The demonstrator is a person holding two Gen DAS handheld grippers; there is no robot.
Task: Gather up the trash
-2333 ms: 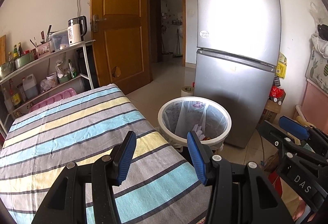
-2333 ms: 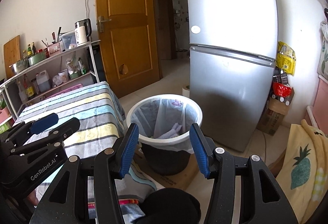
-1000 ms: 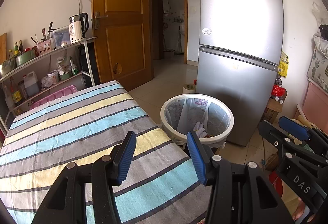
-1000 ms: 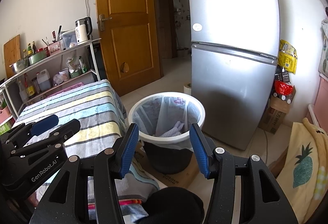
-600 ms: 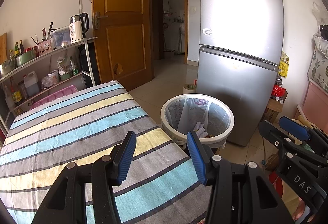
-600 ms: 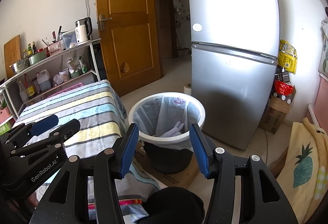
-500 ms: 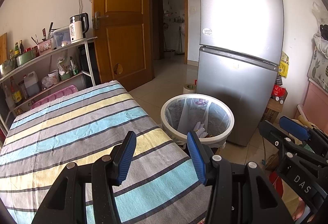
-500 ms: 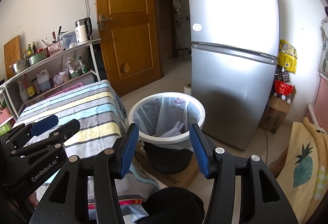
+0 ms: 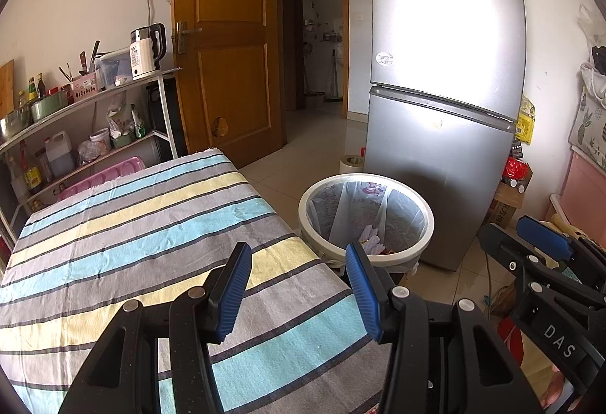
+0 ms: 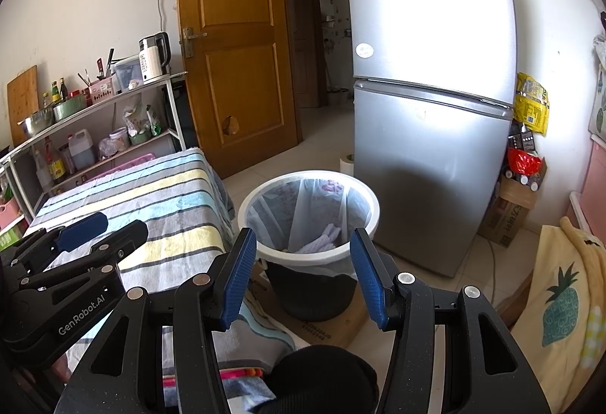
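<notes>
Far left in both views: metal shelf rack (image 9: 94, 99) w/ white kettle (image 9: 146, 52), bottles, bowls. Brown wooden door (image 9: 227, 35) upper left-centre, open doorway next to it

Left wrist view: striped tablecloth (image 9: 132, 224) fills lower left & centre. Left gripper (image 9: 299, 285) hangs over the cloth's near corner at bottom centre, blue pads apart, nothing between them. Right gripper shows at lower right edge as well

Trash bin (image 9: 365, 221), white rim w/ clear liner, sits on the floor just right of centre, between the cloth's edge and the silver fridge (image 9: 443, 92). Crumpled white trash (image 9: 369, 236) lies inside at the bottom

Right wrist view: left gripper pokes in at lower left over the cloth. Right gripper (image 10: 303, 277) bottom centre, jaws spread wide, empty, w/ bin (image 10: 308, 209) right beyond the pads. Fridge (image 10: 431, 92) right of centre, yellow pineapple-print fabric (image 10: 560, 300) lower right
</notes>
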